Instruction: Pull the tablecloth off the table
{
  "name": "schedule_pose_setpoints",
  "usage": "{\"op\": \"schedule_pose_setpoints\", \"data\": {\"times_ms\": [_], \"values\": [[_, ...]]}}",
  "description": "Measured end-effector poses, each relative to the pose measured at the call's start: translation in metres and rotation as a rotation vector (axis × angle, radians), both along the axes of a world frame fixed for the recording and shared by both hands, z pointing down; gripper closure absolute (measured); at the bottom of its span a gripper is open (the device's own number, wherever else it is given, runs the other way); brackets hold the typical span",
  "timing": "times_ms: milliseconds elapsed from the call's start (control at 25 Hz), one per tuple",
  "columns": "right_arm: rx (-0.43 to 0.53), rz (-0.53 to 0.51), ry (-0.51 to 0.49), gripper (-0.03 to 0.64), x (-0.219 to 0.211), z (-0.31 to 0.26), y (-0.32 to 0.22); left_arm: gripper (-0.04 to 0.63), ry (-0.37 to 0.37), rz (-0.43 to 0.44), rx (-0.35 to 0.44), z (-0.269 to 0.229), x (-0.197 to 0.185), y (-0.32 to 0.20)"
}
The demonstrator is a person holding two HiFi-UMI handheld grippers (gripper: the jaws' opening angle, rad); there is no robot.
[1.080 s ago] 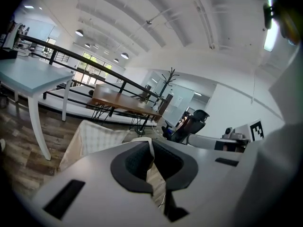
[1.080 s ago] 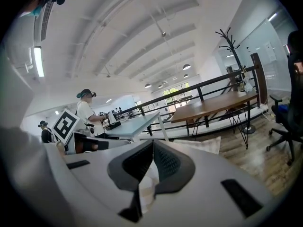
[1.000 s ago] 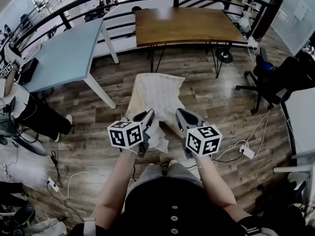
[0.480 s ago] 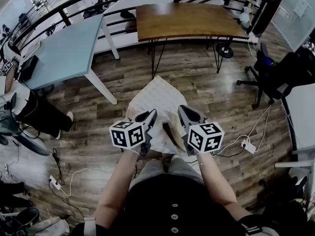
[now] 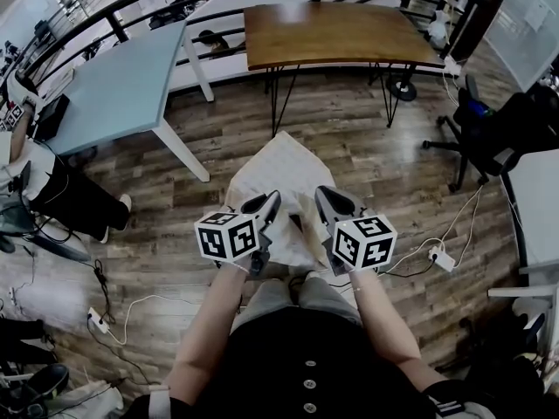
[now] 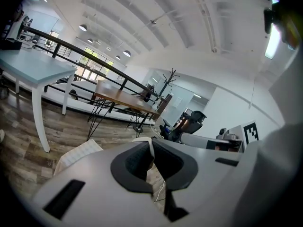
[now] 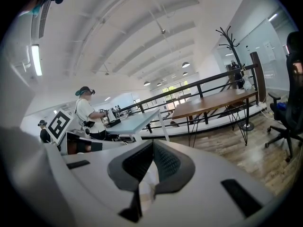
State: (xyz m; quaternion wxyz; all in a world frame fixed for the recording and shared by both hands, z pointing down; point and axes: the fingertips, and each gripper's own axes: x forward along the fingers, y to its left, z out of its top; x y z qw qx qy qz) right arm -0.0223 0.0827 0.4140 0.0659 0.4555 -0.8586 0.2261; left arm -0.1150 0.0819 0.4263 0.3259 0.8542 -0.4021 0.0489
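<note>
In front of the wearer: a pale tablecloth [image 5: 284,177] hung from both grippers and spread forward and down over the plank floor [image 5: 367,147], well apart from any table. Whether its far edge touched the floor could not be told.
Left gripper [image 5: 266,203]: its jaws were closed tight on a fold of the tablecloth. In the left gripper view [image 6: 150,143] a thin edge of cloth ran up between the dark pads, and the rest of the tablecloth [image 6: 78,155] draped away to the left.
Right gripper [image 5: 325,201]: its jaws were likewise pinched together on the cloth. The right gripper view [image 7: 152,148] showed pale tablecloth [image 7: 147,178] caught between the pads.
Grippers together: they sat side by side and near each other.
Wooden tabletop [image 5: 336,33]: it stood bare, beyond the cloth, against a dark railing.
Pale blue tabletop [image 5: 122,90]: it stood to the left of the wooden one.
Office chair [image 5: 493,142]: black, it stood at the right.
Another person [image 5: 52,195]: they were at the far left edge.
</note>
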Motion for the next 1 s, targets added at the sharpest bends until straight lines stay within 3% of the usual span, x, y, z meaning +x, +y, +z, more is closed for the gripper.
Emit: {"op": "schedule_pose_setpoints", "data": {"times_ms": [1000], "values": [[-0.028,-0.04,0.034,0.591,-0.003,0.011,-0.001,0.58,0.025,-0.001,-0.031,0.005,-0.001,-0.002]]}}
